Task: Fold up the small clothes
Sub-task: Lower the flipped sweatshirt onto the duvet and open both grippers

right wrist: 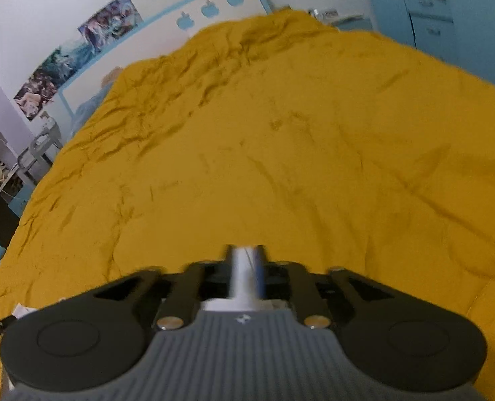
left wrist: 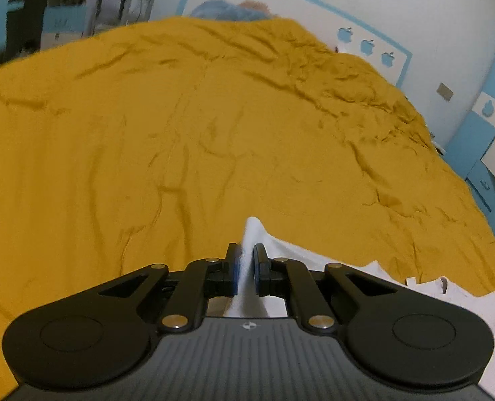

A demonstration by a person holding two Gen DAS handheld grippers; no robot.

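A: Room to move?

B: Wide. The wrinkled mustard-yellow bedspread (left wrist: 214, 133) runs bare from my tongs toward 12 o'clock, ending at a white headboard with blue apple cut-outs (left wrist: 368, 46). Blue cabinets (left wrist: 481, 153) stand past its edge at 3 o'clock.

A: The garment?

B: The small white cotton garment (left wrist: 314, 260) lies at the near edge, spreading toward 4 o'clock, one corner peaked.

A: Tongs?

B: My left gripper (left wrist: 246, 260) is pinched tight on that peak. My right gripper (right wrist: 245, 264) is blurred; white cloth sits between its jaws, grip uncertain.
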